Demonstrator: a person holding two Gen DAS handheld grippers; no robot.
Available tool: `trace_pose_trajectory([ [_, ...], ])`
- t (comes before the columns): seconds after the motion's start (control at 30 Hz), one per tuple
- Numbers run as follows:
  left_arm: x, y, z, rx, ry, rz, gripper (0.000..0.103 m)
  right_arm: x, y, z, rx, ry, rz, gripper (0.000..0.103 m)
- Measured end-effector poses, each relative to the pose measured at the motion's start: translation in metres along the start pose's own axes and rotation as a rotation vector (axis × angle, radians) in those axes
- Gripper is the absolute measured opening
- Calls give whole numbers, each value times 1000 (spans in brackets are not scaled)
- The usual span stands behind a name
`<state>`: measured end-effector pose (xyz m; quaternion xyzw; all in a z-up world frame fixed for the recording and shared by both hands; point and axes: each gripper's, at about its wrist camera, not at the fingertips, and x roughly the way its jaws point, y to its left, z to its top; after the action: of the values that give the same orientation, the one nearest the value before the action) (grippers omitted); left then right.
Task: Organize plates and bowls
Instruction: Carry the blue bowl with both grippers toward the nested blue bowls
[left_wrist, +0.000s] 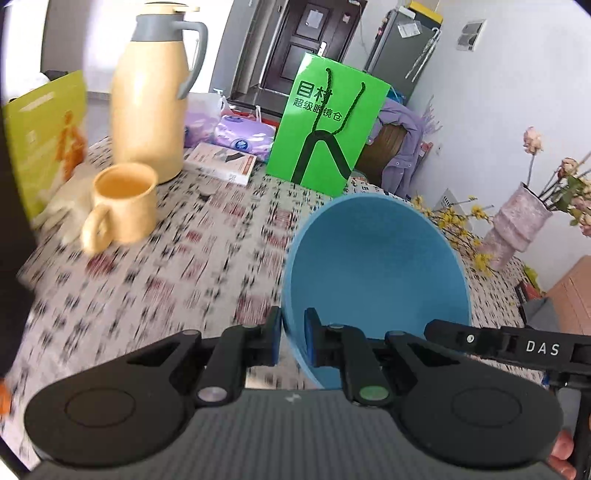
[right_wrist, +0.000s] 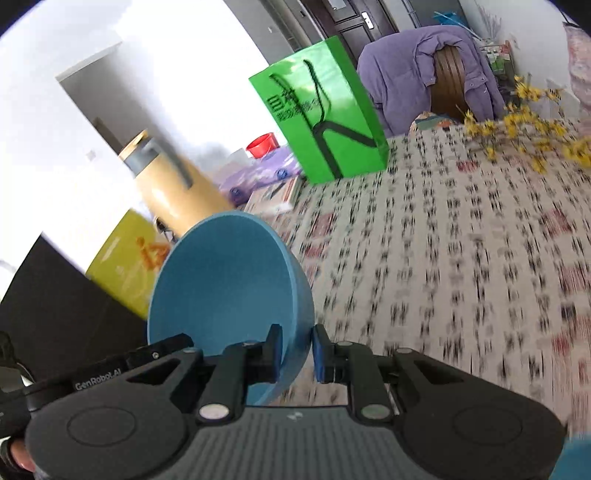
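A blue bowl is held up above the patterned tablecloth, tilted so its inside faces the left wrist camera. My left gripper is shut on its near-left rim, one finger inside and one outside. The same bowl shows in the right wrist view, where my right gripper is shut on its near-right rim. Part of the other gripper's black arm shows beside the bowl. No plates are in view.
A yellow mug and a tall yellow thermos jug stand at the left of the table. A green paper bag, a book, purple tissue packs, a pink vase with flowers and a chair with a purple jacket lie beyond.
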<state>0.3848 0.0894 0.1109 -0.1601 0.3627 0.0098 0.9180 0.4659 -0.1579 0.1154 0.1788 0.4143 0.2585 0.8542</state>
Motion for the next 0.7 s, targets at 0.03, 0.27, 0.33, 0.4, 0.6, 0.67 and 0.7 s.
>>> trace_pose_trajectory([
  [0.03, -9, 1, -9, 3, -5, 3, 13, -6, -1, -11, 6, 3, 7, 17],
  [0.27, -52, -3, -74, 59, -80, 48, 13, -36, 5, -81, -25, 5, 19, 17],
  [0.33, -63, -1, -92, 53, -99, 46, 13, -43, 5, -100, -26, -8, 24, 17],
  [0.4, -71, 2, -110, 49, -111, 48, 13, -49, 4, -119, -24, -16, 36, 17],
  [0.6, -90, 19, -151, -19, -127, 57, 13, -56, 9, -172, -48, -46, 44, 17],
  [0.67, -98, 22, -161, -33, -147, 69, 13, -60, 13, -185, -55, -69, 52, 17],
  [0.7, -101, 23, -164, -42, -155, 71, 13, -62, 17, -189, -71, -82, 46, 17],
])
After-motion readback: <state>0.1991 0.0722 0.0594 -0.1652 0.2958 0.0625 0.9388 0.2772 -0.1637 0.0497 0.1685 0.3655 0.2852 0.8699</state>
